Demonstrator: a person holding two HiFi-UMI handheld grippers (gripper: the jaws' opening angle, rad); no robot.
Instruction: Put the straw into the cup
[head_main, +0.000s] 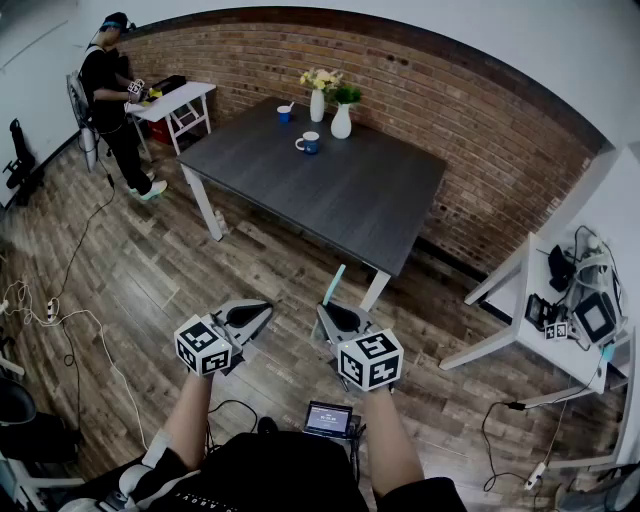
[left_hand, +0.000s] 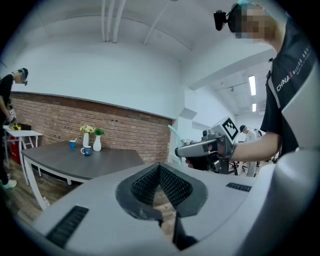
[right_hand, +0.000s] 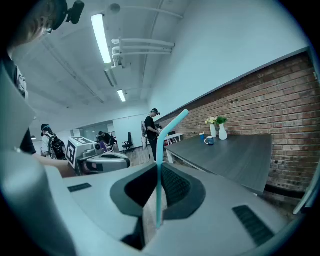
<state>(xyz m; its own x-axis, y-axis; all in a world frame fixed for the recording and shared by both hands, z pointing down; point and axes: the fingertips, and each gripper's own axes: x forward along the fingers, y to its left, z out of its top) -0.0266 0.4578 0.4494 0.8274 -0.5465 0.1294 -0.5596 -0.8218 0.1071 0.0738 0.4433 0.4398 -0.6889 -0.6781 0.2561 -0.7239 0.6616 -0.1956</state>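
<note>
At 10 o'clock of the head view, person (head_main: 108, 85): stands at a small white table (head_main: 178, 100), well apart from both grippers.
Left gripper (head_main: 264, 308): at 7 o'clock, over the wood floor (head_main: 130, 280); jaws together at the tips, nothing between them; marker cube (head_main: 203, 345) at its rear end.
Small blue cup (head_main: 285, 113): at 12 o'clock, on the far part of the dark table (head_main: 340, 200); pale stick-like item inside, too small to name.
Blue cup with handle (head_main: 309, 143): at 5 o'clock of the small blue cup and near it; upright on the dark table, well apart from the straw.
White vases (head_main: 341, 122): two, at 12 to 1 o'clock of the blue cup with handle; yellow flowers in the left one, green leaves in the right one.
Straw (right_hand: 159, 185): teal, clamped upright between the right gripper's pads; bent top leaning toward 1 o'clock in the right gripper view; off the dark table, near its closest corner.
Right gripper (head_main: 326, 310): at 6 o'clock, at 3 o'clock of the left gripper and close beside it; jaws closed on the straw, pointing toward the dark table.
White desk (head_main: 510, 335): at 4 o'clock, near the wall; small electronics and cables on top.
</note>
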